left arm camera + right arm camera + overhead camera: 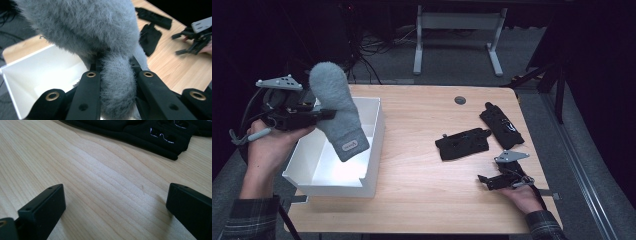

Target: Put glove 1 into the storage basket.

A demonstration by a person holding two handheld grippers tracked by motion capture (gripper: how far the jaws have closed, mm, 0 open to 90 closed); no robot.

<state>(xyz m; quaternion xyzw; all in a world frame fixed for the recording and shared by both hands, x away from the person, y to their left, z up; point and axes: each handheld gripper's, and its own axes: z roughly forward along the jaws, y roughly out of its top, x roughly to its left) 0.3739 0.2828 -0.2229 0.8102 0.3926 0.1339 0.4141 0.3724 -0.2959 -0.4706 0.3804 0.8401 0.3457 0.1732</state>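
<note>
Dark floor and a white desk frame (457,30) lie beyond the light wooden table (427,130), the largest thing in the scene. On its left end stands a white bin (374,150), open-topped and seemingly empty. Right of the bin, well apart from it, two black socks lie flat: one sock near the middle (462,144), the other farther back (501,126).

Above the bin's far left corner the left gripper (324,114) holds a fluffy grey sock (337,110). Its jaws are drawn in narrow on the sock's middle, the pile bulging between the black fingers (88,95); the toe stands up above the fingers and the cuff hangs below them, over the bin's inside.

At the near right edge the right gripper (489,181) rests low on the table, its fingers (45,205) spread wide with only bare wood between them; the black socks lie just beyond its fingertips.

The step in hand looks like carrying the grey sock to the bin. The next move would call for lowering it so the cuff is well inside the walls, then spreading the jaws to let it drop. After that the right gripper is well placed to take the nearer black sock.
</note>
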